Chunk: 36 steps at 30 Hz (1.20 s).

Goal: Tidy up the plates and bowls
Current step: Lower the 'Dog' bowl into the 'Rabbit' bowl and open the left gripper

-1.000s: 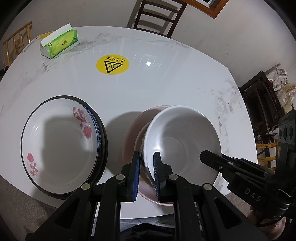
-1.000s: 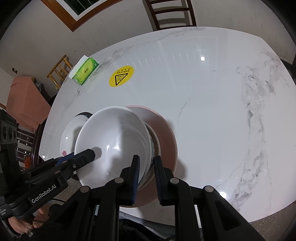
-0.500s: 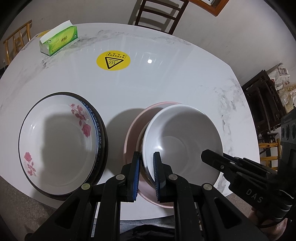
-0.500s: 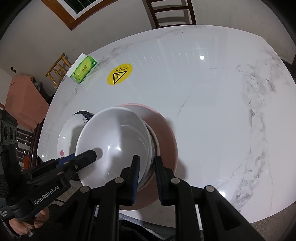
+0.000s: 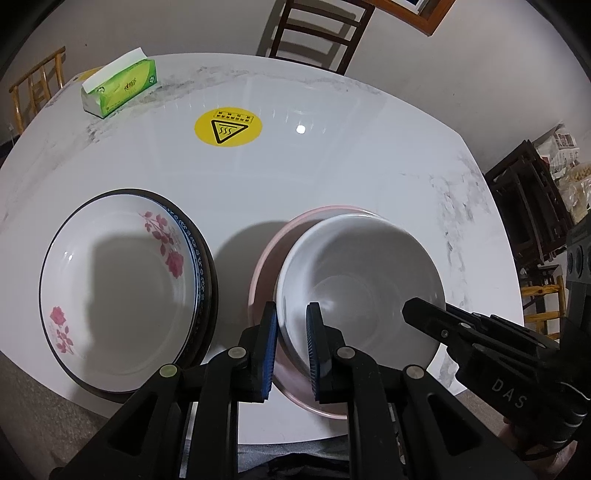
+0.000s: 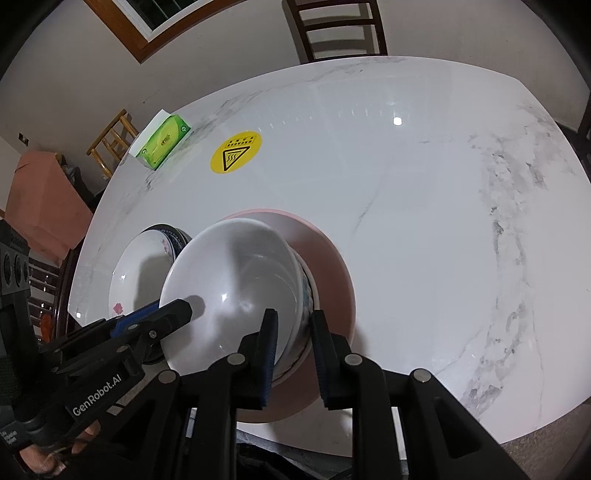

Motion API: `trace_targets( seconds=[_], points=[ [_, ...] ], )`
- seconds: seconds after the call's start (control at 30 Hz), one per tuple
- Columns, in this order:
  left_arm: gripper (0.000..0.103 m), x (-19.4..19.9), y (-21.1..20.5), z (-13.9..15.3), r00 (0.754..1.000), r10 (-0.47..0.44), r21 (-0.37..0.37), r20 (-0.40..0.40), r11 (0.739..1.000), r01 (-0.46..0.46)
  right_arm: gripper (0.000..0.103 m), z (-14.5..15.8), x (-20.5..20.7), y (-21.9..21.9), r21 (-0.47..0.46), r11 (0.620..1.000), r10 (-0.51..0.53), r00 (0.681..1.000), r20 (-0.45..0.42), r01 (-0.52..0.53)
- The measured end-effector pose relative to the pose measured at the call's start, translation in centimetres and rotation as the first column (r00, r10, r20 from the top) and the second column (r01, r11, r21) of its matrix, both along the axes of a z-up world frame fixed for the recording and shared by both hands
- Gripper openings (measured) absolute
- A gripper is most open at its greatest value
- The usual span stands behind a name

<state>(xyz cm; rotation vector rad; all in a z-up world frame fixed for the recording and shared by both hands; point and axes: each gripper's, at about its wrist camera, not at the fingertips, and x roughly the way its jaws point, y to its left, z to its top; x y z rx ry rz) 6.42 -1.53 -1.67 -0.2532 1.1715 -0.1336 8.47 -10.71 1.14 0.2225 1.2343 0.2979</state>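
A plain white bowl [image 5: 362, 288] sits in a stack of bowls on a pink plate [image 5: 269, 258] near the table's front edge. My left gripper [image 5: 291, 343] straddles the white bowl's near-left rim with a small gap at each pad. My right gripper [image 6: 293, 354] straddles the rim of the bowl stack [image 6: 236, 284] on its right side, jaws now wider than the rim. The pink plate [image 6: 328, 258] shows under the stack. A rose-patterned white plate [image 5: 118, 295] lies on darker plates to the left.
A green tissue box [image 5: 120, 86] stands at the table's far left. A yellow warning sticker [image 5: 228, 127] marks the table's [image 5: 369, 155] middle. Wooden chairs [image 5: 317, 33] stand behind the table. Dark furniture [image 5: 528, 206] stands to the right.
Both grippers have loosened on the bowl rims; the right jaws opened wider. The bowl stack sits a little lower on the pink plate.
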Motion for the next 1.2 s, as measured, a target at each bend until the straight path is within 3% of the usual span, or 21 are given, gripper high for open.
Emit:
trace_targets(
  seconds=[0.23, 0.4, 0.5, 1.0, 1.2],
  points=[
    [0.013, -0.1, 0.1, 0.0, 1.000, 0.001, -0.008, 0.017, 1.000, -0.001, 0.024, 0.0, -0.1, -0.2, 0.008, 1.000, -0.010, 1.000, 0.011, 0.010],
    [0.019, -0.3, 0.4, 0.0, 0.999, -0.001, -0.035, 0.037, 0.999, 0.002, 0.031, 0.1, -0.2, -0.1, 0.019, 1.000, -0.005, 1.000, 0.016, 0.005],
    [0.027, -0.6, 0.4, 0.2, 0.998, -0.009, -0.044, 0.057, 0.999, 0.011, 0.032, 0.1, -0.3, -0.2, 0.023, 1.000, -0.007, 1.000, 0.021, 0.006],
    [0.028, -1.5, 2.6, 1.6, 0.995, 0.024, -0.110, 0.101, 0.994, -0.012, 0.032, 1.6, -0.9, -1.2, 0.028, 0.999, -0.020, 0.998, 0.066, 0.018],
    [0.034, -1.7, 3.8, 2.4, 0.991, 0.062, -0.116, 0.115, 0.992, -0.049, 0.032, 2.9, -1.5, -1.9, 0.042, 0.999, -0.031, 0.995, 0.094, 0.027]
  ],
)
